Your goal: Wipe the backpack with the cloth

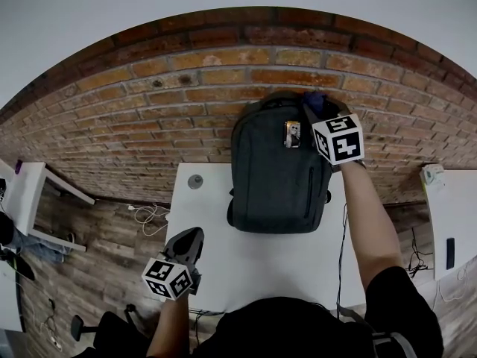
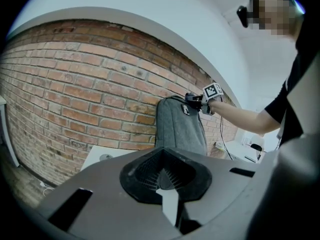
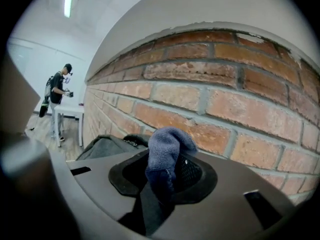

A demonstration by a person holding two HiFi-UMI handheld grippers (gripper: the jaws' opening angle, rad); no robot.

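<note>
Head view: the grey backpack [image 1: 277, 170] stands upright at the far edge of the white surface [image 1: 253, 274], against the brick wall [image 1: 149, 118]; my right gripper [image 1: 316, 107] is at its top right corner, my left gripper [image 1: 188, 239] over the surface's left edge. Left gripper view: my jaws are together, nothing between. Right gripper view: my jaws clamp the blue cloth [image 3: 167, 149], near the wall

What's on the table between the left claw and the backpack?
Nothing. In the head view, only bare white table lies between the left claw and the backpack.
</note>
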